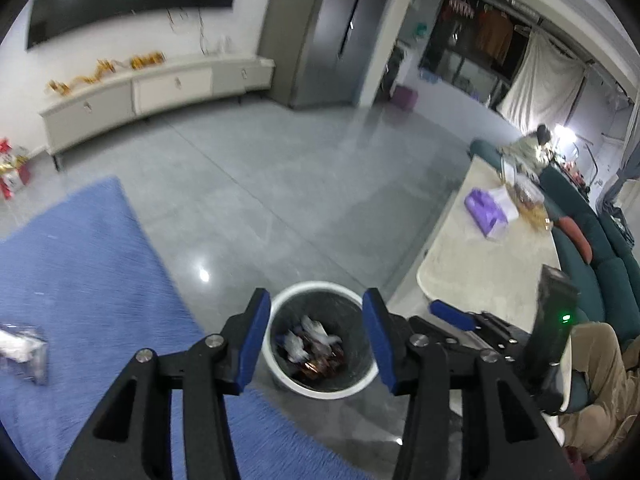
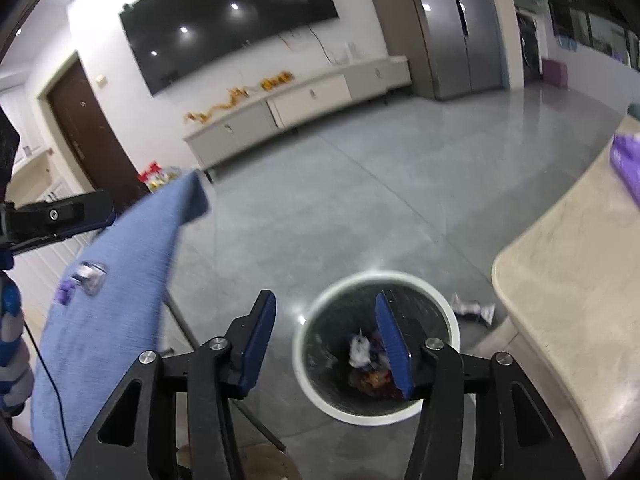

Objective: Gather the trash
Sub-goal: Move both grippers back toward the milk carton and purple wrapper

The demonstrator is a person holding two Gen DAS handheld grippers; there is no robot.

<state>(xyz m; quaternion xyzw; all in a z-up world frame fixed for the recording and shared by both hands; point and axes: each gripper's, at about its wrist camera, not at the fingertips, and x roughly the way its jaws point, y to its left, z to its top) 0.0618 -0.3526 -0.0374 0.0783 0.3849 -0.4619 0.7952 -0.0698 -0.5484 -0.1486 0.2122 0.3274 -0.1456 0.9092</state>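
A white-rimmed trash bin [image 1: 276, 364] with a dark liner stands on the grey floor, with several wrappers [image 1: 316, 344] inside. My left gripper [image 1: 316, 340] is open and empty, right above the bin. My right gripper [image 2: 324, 344] is open and empty, above the bin's left rim [image 2: 340, 284]; it also shows in the left wrist view [image 1: 452, 316]. A clear plastic wrapper [image 1: 22, 350] lies on the blue cloth surface [image 1: 80, 280], also seen in the right wrist view [image 2: 90, 276]. A crumpled silver wrapper [image 2: 472, 308] lies on the floor between bin and table.
A beige table [image 1: 480, 264] stands to the right with a purple tissue pack [image 1: 486, 210] and a clear container [image 1: 528, 200]. A green sofa [image 1: 592, 248] is behind it. A white TV cabinet [image 1: 160, 88], a wall screen [image 2: 224, 20] and a grey fridge [image 1: 332, 28] stand beyond the floor.
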